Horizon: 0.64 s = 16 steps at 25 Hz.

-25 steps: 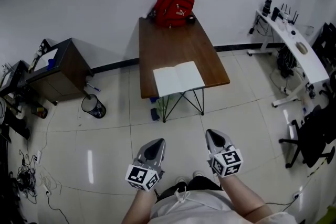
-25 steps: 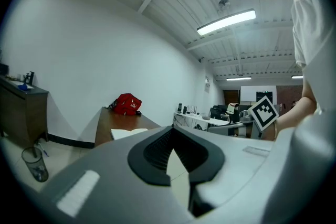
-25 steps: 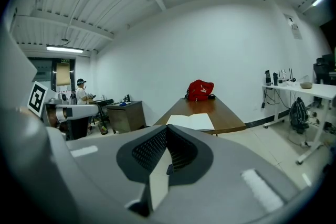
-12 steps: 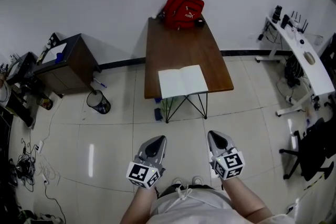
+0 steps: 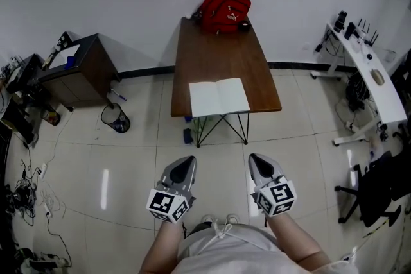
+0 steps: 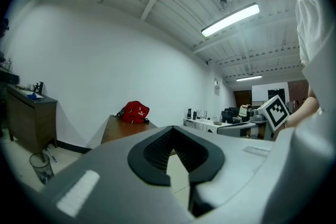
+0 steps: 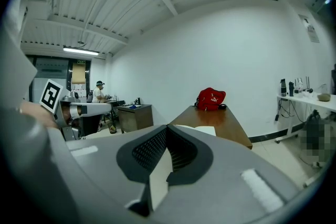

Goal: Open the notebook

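A notebook (image 5: 219, 97) lies open with blank white pages up, at the near edge of a brown table (image 5: 218, 54). In the right gripper view the notebook (image 7: 202, 129) shows just past the jaws, far off. My left gripper (image 5: 185, 162) and right gripper (image 5: 257, 158) hang side by side close to my body over the floor, well short of the table. Both point toward the table. Each has its jaws closed together with nothing between them, as seen on the left gripper (image 6: 171, 129) and the right gripper (image 7: 167, 127).
A red backpack (image 5: 225, 11) sits at the table's far end by the wall. A dark cabinet (image 5: 77, 70) and a bin (image 5: 115, 119) stand at the left. At the right are a white desk (image 5: 367, 67) and an office chair (image 5: 379, 192). Cables (image 5: 29, 199) litter the left floor.
The head view has shifted a little, so the table sits slightly differently in view. Both grippers stay shut near my body. The notebook lies open throughout.
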{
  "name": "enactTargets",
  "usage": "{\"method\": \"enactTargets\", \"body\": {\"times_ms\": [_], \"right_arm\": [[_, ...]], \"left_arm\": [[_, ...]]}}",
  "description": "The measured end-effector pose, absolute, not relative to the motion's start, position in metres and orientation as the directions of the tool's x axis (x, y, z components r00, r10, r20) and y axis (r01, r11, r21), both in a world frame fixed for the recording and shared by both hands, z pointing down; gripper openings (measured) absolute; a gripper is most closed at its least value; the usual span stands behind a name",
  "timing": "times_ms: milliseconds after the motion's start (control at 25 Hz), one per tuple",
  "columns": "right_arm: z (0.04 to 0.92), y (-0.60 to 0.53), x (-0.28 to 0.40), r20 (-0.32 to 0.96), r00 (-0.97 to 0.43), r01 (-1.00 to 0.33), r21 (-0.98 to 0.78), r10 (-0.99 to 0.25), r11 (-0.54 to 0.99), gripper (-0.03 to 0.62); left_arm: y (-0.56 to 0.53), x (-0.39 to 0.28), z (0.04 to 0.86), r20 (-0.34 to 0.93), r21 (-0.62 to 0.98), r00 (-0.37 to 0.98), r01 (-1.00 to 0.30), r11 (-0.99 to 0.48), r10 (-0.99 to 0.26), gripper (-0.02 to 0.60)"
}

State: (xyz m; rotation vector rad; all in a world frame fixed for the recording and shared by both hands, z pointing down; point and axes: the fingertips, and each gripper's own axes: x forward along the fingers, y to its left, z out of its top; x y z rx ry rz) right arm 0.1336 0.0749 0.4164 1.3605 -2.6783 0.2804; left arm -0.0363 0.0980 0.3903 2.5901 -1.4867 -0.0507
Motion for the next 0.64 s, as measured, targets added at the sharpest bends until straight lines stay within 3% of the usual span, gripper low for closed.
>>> {"method": "enactTargets", "body": {"times_ms": [640], "right_arm": [[0.411, 0.070, 0.141, 0.191, -0.598, -0.801, -0.121, -0.778, 0.586, 0.008]], "left_arm": [[0.103, -0.017, 0.392, 0.069, 0.139, 0.511, -0.855, -0.499, -0.857, 0.005]]}}
